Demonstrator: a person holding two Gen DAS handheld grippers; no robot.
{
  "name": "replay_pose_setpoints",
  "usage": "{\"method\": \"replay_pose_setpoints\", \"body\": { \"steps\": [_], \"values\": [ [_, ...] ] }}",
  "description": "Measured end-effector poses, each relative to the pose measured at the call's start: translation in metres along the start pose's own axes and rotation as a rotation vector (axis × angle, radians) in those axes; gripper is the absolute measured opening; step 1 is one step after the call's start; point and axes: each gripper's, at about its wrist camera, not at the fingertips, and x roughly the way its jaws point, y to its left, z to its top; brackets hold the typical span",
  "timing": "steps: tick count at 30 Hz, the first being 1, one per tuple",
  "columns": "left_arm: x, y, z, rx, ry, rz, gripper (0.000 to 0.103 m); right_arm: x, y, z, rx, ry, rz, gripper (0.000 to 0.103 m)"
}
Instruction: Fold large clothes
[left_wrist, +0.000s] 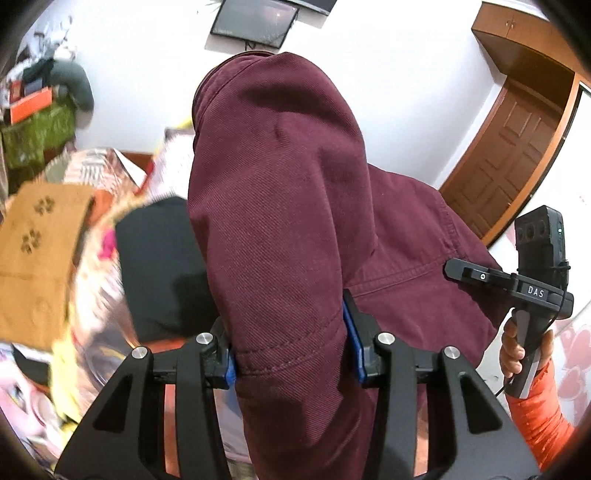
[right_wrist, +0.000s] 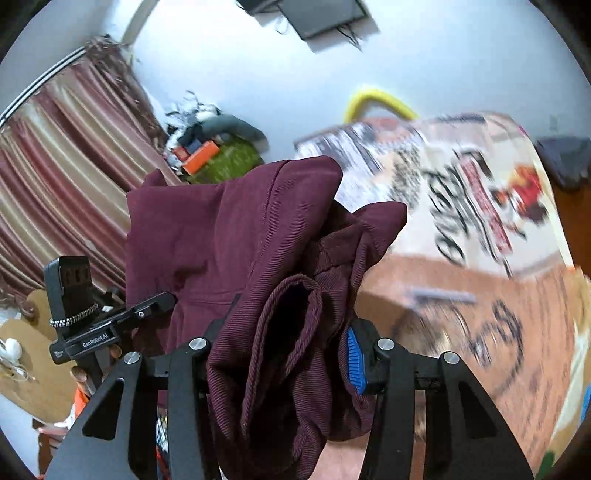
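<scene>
Garment: 1 maroon garment (left_wrist: 280, 206), thick twill, lifted in air betw. both claws, not flat on bed.
L claw (left_wrist: 290, 350): pressed onto a hemmed cuff or leg end of garment; blue pads tight on both sides of cloth.
R claw (right_wrist: 280, 363): pinching a bunched part w/ a cord-edged opening; only right pad (right_wrist: 355, 360) visible, left one hidden by cloth.
Key relation: garment rising forward and up from each claw, long axis along the fingers in both views. In left view, rest of cloth spreading to the right, towards R claw (left_wrist: 480, 275). In right view, cloth spreading to the left, towards L claw (right_wrist: 147, 308). So cloth spanning side to side betw. the two, both equally on it, neither nearer.
Next move (guess): pulling claws apart to stretch cloth, then lowering onto bed (right_wrist: 461, 332) below R claw. Risk: bunched part in R claw hiding which edge is really held.
Count: 2 claws, 1 garment, 1 printed bed cover, blurred, 1 brown cloth w/ paw prints (left_wrist: 40, 254), 1 black item (left_wrist: 159, 266) beside it, 1 door (left_wrist: 513, 155), 1 wall screen (left_wrist: 255, 20).
Stage (guess): early, no fold visible yet.
</scene>
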Motion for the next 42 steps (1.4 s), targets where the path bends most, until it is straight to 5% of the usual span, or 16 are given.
{"method": "replay_pose_setpoints", "body": {
  "steps": [6, 11, 15, 17, 20, 24, 29, 38, 42],
  "values": [
    [0.005, 0.045, 0.065, 0.025, -0.047, 0.076, 0.044, 0.055, 0.008, 0.04, 0.032, -0.039, 0.059, 0.044],
    [0.042, 0.097, 0.077, -0.066, -0.028, 0.12, 0.046, 0.119, -0.003, 0.058, 0.072, -0.019, 0.074, 0.044],
    [0.1, 0.146, 0.062, -0.149, 0.036, 0.175, 0.052, 0.174, -0.02, 0.048, 0.113, 0.049, 0.044, 0.044],
    [0.144, 0.176, 0.041, -0.196, 0.136, 0.219, 0.056, 0.213, -0.038, 0.033, 0.127, 0.109, -0.017, 0.045],
    [0.17, 0.195, 0.014, -0.219, 0.148, 0.25, 0.081, 0.239, -0.06, 0.015, 0.119, 0.139, -0.105, 0.053],
    [0.165, 0.211, 0.002, -0.34, 0.169, 0.114, 0.088, 0.23, -0.083, 0.007, 0.179, 0.146, -0.045, 0.057],
    [0.132, 0.184, -0.017, -0.243, 0.156, 0.193, 0.088, 0.196, -0.069, -0.007, 0.131, 0.126, -0.148, 0.069],
    [0.089, 0.134, -0.068, -0.028, 0.191, 0.397, 0.088, 0.135, -0.03, -0.03, -0.004, 0.122, -0.324, 0.07],
    [0.045, 0.096, -0.072, 0.037, 0.12, 0.423, 0.088, 0.102, -0.004, -0.033, -0.086, 0.064, -0.344, 0.07]
  ]
}}
